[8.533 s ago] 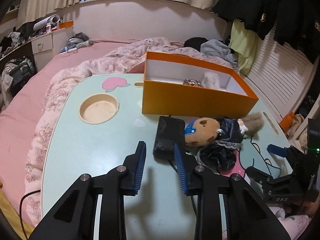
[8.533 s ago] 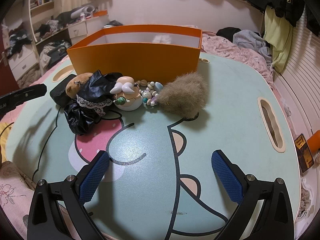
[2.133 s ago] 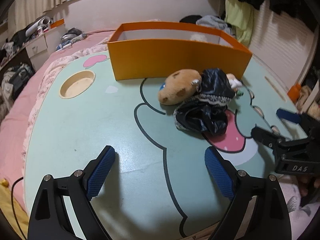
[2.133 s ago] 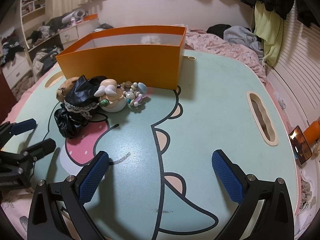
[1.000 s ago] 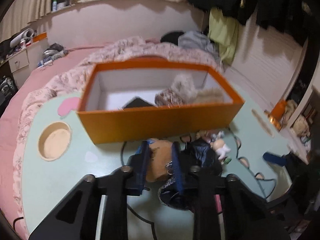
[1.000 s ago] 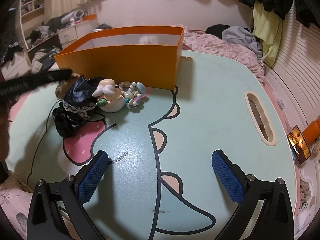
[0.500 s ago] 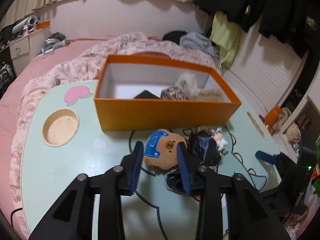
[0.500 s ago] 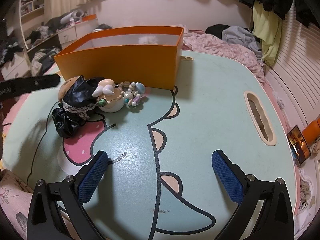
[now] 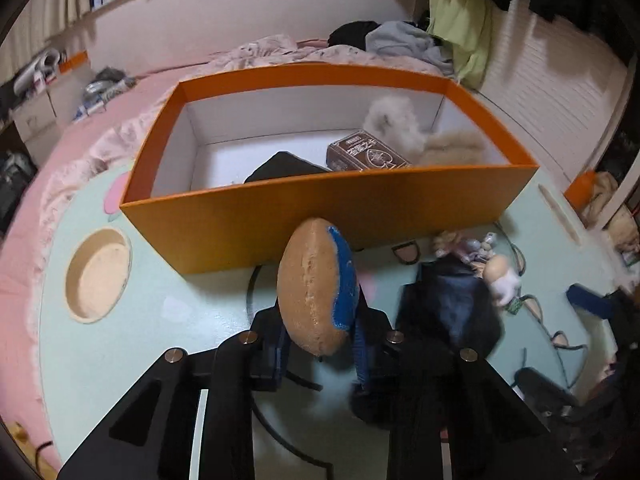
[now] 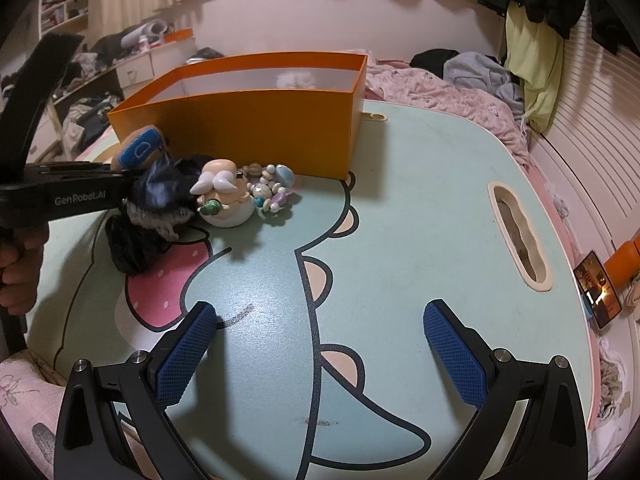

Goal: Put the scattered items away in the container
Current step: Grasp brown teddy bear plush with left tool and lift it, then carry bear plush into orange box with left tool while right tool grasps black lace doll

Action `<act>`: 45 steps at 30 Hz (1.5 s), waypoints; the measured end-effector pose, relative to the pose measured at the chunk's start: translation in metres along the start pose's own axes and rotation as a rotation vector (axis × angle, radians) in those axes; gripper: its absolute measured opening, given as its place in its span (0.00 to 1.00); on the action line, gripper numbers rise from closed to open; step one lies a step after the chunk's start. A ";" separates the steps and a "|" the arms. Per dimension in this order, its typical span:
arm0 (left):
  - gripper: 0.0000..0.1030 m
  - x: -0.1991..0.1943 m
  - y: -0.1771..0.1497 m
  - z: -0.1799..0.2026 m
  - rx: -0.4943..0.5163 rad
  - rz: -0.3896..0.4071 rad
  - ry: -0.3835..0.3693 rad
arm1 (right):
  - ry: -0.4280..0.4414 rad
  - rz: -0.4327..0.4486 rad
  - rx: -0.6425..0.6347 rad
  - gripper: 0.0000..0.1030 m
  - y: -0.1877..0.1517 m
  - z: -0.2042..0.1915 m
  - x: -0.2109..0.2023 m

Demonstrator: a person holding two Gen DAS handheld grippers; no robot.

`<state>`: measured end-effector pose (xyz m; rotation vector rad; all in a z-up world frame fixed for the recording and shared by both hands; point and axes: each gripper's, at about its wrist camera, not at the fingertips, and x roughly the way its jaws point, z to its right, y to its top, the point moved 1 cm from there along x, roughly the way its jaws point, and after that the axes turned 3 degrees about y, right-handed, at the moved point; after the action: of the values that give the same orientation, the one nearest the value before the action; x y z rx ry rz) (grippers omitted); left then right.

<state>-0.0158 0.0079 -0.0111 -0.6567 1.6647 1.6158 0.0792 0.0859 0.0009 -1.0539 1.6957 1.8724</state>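
Gripping a plush bear (image 9: 316, 292) by its head, the left gripper (image 9: 320, 344) is closing, its blue pads pressed to either side of the toy. Seen from the left wrist, the bear's brown head with a blue patch stands just in front of the orange box (image 9: 320, 216), below its rim. The bear's black dress (image 9: 452, 308) trails to the right, blurred. Inside the box lie a dark pouch (image 9: 284, 168), a brown carton (image 9: 364, 156) and two fluffy pieces (image 9: 396, 124). The step in hand looks like picking up the bear; the next move calls for lifting it clear of the near wall, then letting go over the box floor. The dangling dress could catch on that wall.

From the right wrist, the right gripper (image 10: 320, 344) hangs wide open and empty over the green table (image 10: 420, 208). The left gripper reaches in from the left side, a hand (image 10: 20, 268) on its grip, pinching the bear (image 10: 140, 152). Just beside the bear's dress sit a small figurine (image 10: 224, 196) and a bead string (image 10: 272, 188), both near the box (image 10: 248, 128) and yet to be tidied.
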 end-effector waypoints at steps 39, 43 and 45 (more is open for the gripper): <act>0.25 -0.109 -0.053 -0.042 -0.193 0.262 -0.018 | 0.370 -0.156 -0.035 0.71 0.070 -0.063 0.028; 0.25 -0.108 -0.053 -0.041 -0.190 0.255 -0.016 | 0.373 -0.162 -0.050 0.37 0.066 -0.070 0.034; 0.25 -0.109 -0.052 -0.041 -0.188 0.254 -0.017 | 0.399 -0.146 -0.048 0.33 0.062 -0.069 0.029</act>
<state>0.0859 -0.0496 0.0391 -0.5376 1.6496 1.9704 0.0332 0.0028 0.0217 -1.6114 1.7277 1.6988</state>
